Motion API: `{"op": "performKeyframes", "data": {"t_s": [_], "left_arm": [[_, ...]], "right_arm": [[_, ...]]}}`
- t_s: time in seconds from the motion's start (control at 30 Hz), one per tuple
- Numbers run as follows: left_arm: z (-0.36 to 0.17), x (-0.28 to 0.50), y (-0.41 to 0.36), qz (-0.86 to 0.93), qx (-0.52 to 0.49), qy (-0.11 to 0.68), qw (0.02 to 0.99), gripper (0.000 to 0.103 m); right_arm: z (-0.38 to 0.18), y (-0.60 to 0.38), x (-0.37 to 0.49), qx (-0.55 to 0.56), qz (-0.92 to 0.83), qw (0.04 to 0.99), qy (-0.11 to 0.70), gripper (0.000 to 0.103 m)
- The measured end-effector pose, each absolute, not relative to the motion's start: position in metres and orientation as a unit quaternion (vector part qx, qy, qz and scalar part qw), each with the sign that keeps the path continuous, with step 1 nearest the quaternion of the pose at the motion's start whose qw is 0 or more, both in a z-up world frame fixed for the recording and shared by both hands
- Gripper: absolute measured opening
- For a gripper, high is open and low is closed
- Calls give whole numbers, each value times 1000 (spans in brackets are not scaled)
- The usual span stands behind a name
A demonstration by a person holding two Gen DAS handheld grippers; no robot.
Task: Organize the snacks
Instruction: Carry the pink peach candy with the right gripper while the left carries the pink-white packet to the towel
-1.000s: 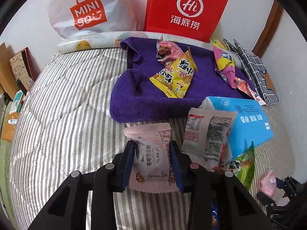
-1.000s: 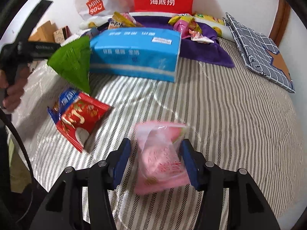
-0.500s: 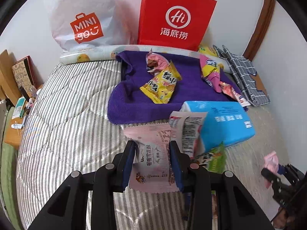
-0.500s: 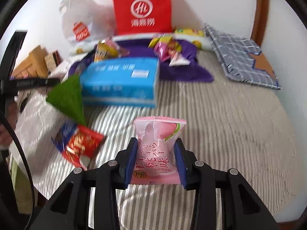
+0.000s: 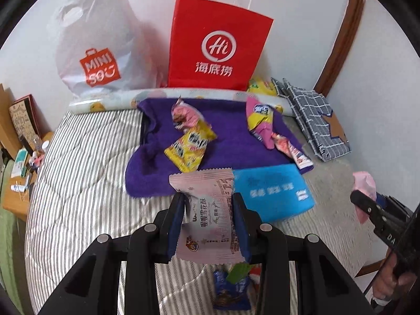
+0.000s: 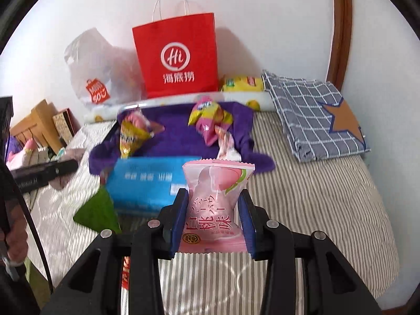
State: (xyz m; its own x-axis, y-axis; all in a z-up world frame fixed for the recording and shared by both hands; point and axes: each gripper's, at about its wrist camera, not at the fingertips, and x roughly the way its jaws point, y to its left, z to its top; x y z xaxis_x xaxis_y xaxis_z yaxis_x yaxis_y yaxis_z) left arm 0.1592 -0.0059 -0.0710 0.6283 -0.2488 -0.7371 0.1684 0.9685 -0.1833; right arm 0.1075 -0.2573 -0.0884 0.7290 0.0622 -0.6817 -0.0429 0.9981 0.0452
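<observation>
Snacks sit in both my hands: my left fingers (image 5: 208, 219) pinch a pale pink packet (image 5: 208, 215), my right fingers (image 6: 214, 219) pinch a peach sweet (image 6: 214, 207), both above the striped bed (image 6: 315, 204).

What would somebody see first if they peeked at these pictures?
Probably the bright red paper bag standing against the wall at the far end of the striped bed, beside a white plastic bag. Next, the two pink snack packets up close: the left gripper pinches a pale pink packet, and the right gripper holds a peach snack packet. Between them and the bags, more snacks lie on a purple towel.
</observation>
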Motion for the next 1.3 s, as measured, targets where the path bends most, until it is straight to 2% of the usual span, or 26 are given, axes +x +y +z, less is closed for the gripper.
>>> {"op": "performKeyframes", "data": {"t_s": [0.5, 1.3], "left_arm": [[-44, 207, -25, -120, -36, 398, 909, 35], [-73, 288, 5, -90, -57, 423, 900, 35]], "right_arm": [[-66, -263, 175, 28, 20, 930, 366, 39], [-97, -260, 270, 33, 24, 916, 398, 39]]}}
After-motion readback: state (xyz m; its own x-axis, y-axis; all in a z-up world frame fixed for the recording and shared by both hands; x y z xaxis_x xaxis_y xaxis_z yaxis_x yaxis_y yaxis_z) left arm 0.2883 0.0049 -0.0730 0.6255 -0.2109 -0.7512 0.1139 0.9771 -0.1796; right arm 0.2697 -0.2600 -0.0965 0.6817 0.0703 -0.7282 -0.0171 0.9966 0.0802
